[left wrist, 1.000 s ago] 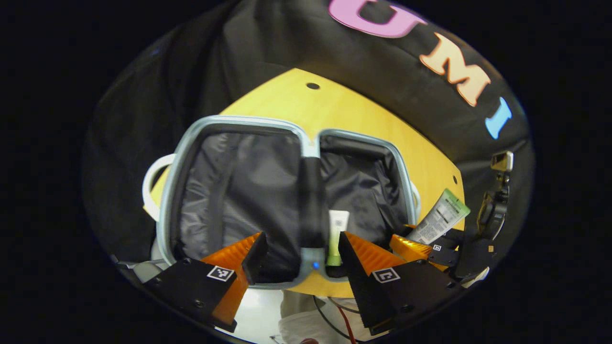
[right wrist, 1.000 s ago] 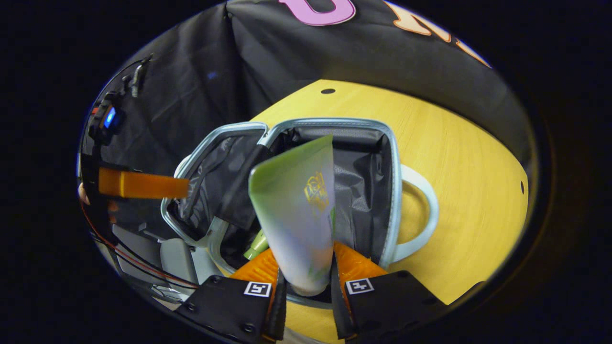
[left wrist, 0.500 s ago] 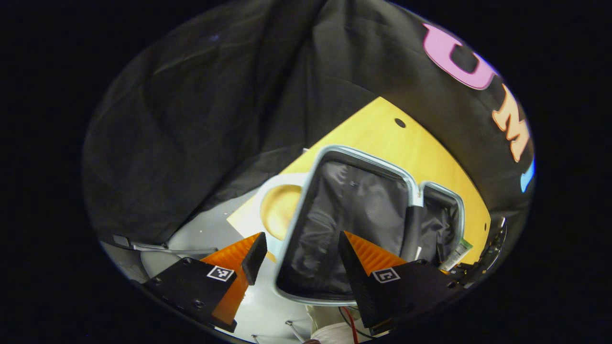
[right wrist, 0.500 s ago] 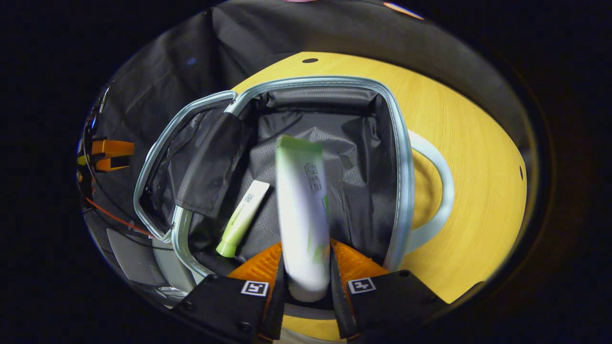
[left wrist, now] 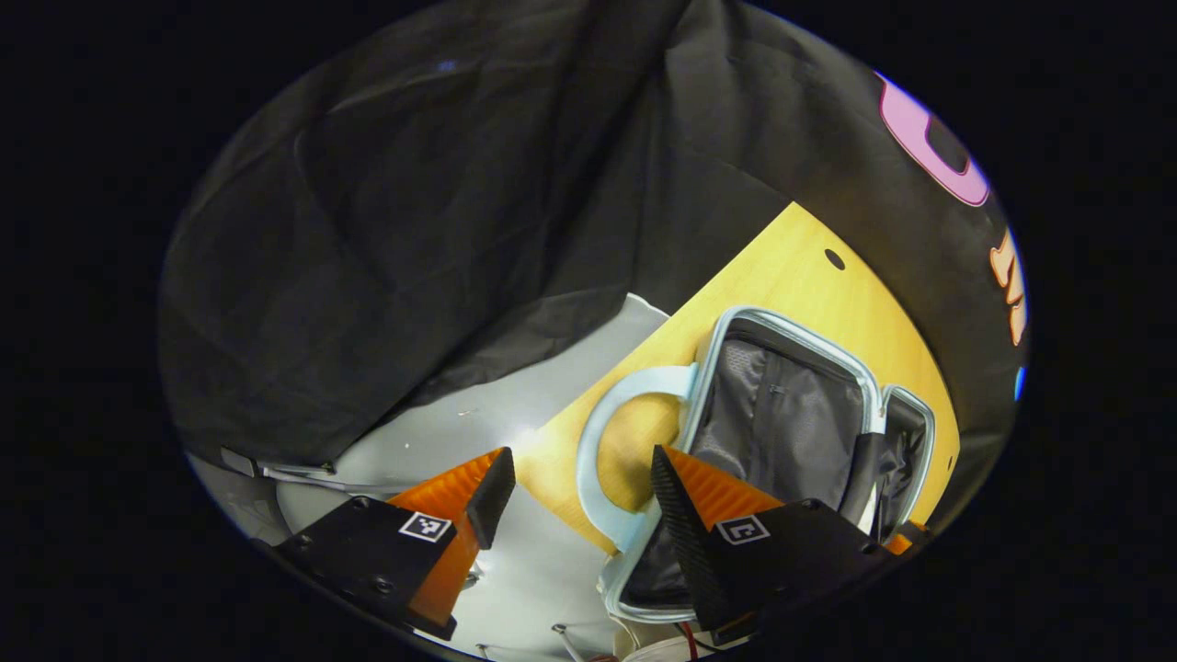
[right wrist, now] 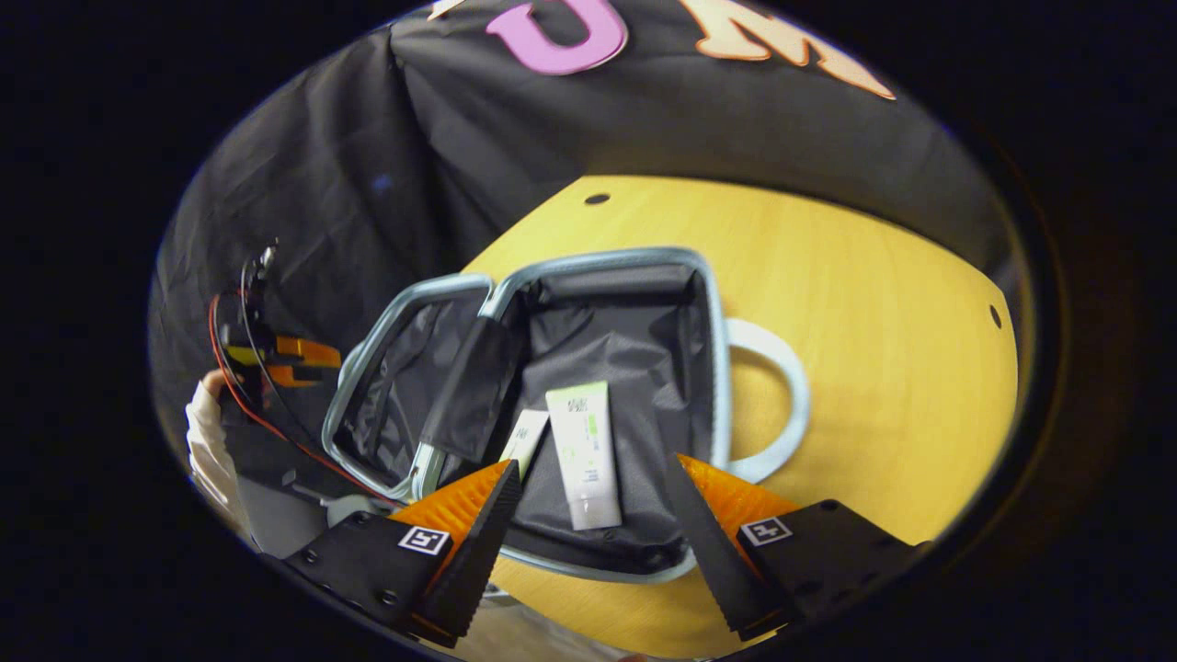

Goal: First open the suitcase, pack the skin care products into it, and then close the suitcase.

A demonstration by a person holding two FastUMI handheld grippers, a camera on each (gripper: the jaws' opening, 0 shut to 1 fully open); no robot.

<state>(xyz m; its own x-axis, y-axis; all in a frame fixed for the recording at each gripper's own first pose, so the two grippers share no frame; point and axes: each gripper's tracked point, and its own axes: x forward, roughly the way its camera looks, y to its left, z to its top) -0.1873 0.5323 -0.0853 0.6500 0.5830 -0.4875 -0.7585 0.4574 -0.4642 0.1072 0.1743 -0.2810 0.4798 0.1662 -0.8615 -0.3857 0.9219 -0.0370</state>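
1. Two tubes lie in the open suitcase [right wrist: 607,368]: a wide tube [right wrist: 583,455] flat on the black lining of the half with the handle [right wrist: 777,405], and a slim tube [right wrist: 524,439] just beside it, toward the hinge.
2. Right gripper [right wrist: 593,515] hangs over the suitcase's near rim with its jaws spread wide, holding nothing; the wide tube lies between the fingers but apart from both.
3. Left gripper [left wrist: 572,501] is also wide open and empty. It sits off the far end of the suitcase [left wrist: 782,432], near the other handle [left wrist: 611,460]; whether its right finger touches that handle I cannot tell.
4. Seen from the right gripper view, the left gripper [right wrist: 290,360] is beyond the other half of the suitcase, held by a hand in a white sleeve [right wrist: 207,441].
5. Suitcase rests on the table [right wrist: 874,322], both halves laid flat.
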